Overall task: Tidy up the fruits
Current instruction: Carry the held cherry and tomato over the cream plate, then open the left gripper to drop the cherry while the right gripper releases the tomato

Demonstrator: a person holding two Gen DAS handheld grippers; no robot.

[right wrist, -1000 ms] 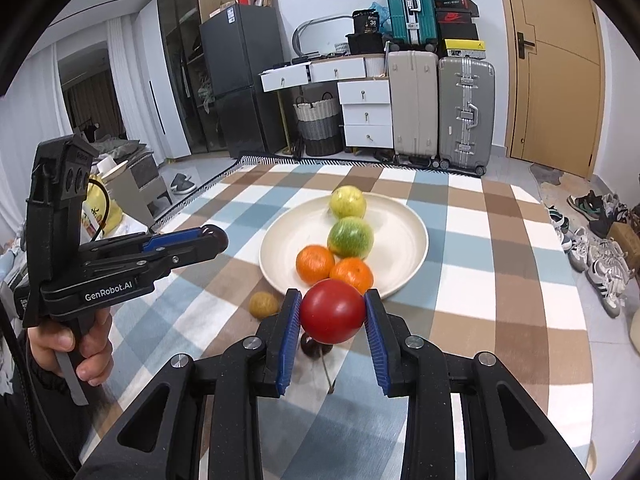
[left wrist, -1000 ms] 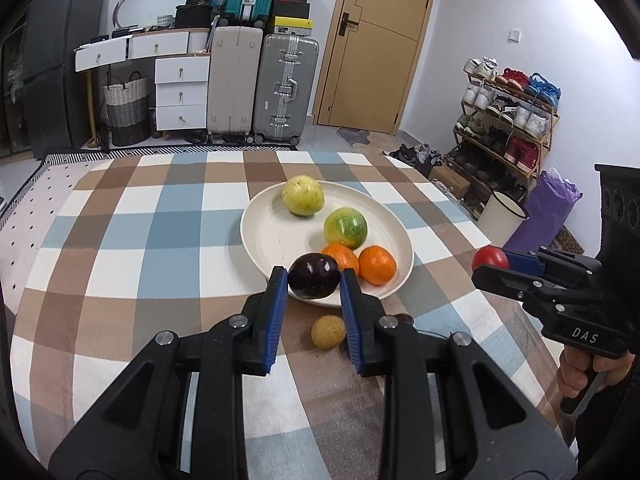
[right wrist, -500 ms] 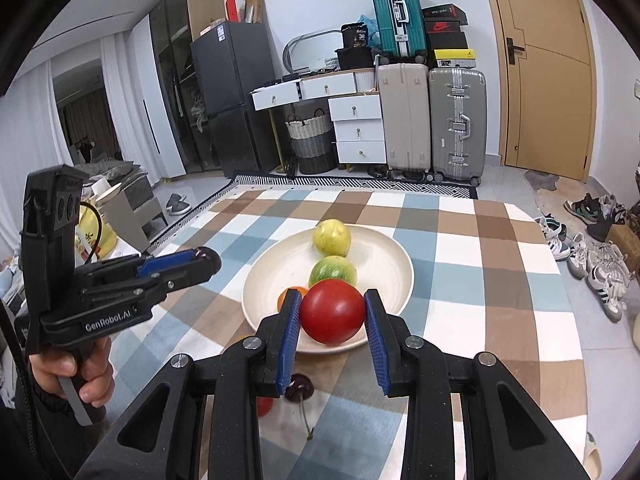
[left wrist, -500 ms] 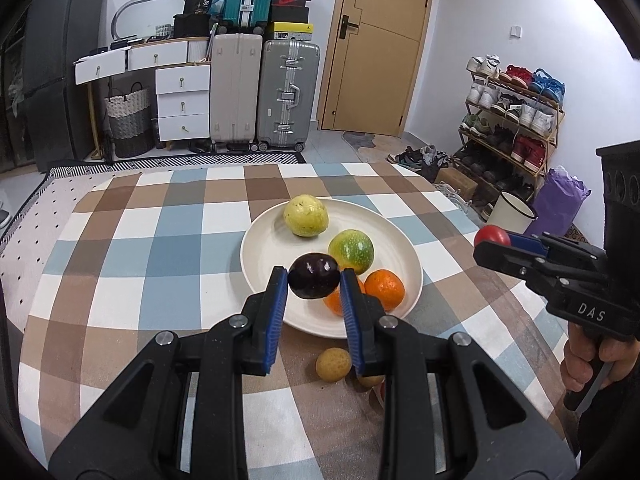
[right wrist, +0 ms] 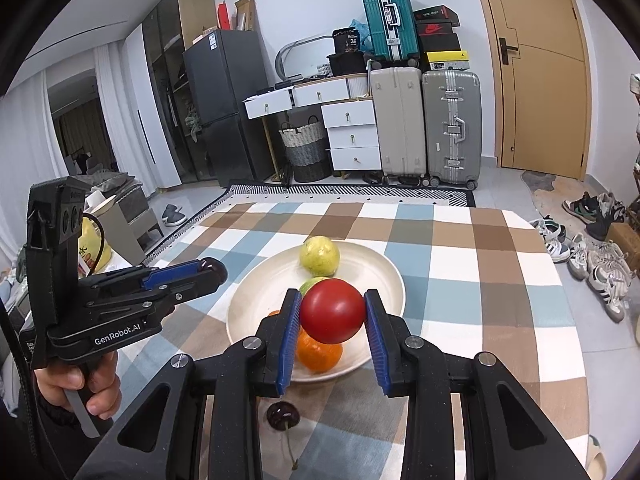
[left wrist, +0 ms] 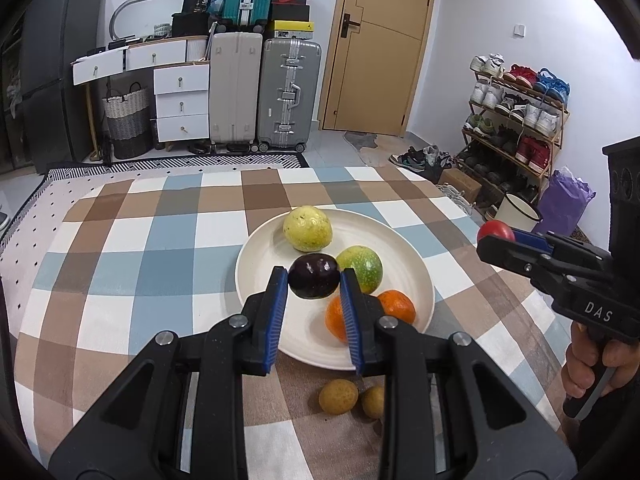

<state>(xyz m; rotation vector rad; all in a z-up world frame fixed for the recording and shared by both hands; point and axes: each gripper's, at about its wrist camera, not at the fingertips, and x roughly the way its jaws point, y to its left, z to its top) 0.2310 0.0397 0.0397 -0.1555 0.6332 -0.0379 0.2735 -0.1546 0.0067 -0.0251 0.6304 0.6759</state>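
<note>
Both tools have advanced over the plate (left wrist: 416, 272), left tool (left wrist: 314, 280) clamping a dark plum (left wrist: 314, 275), right tool (right wrist: 332, 312) a red tomato (right wrist: 332, 311).

A dark purple plum (left wrist: 314, 276) hangs pinched above the near part of the cream plate (left wrist: 260, 264); a glossy red tomato (right wrist: 332, 311) is held likewise over the plate's near rim. On the plate lie a yellow-green fruit (left wrist: 307, 228) at its far edge, a green mottled fruit (left wrist: 362, 267) at mid-plate, and two oranges (left wrist: 396, 307) near the front rim. Two small tan fruits (left wrist: 338, 396) and a dark cherry (right wrist: 283, 416) lie on the checked tablecloth (left wrist: 132, 248) toward its near edge.
</note>
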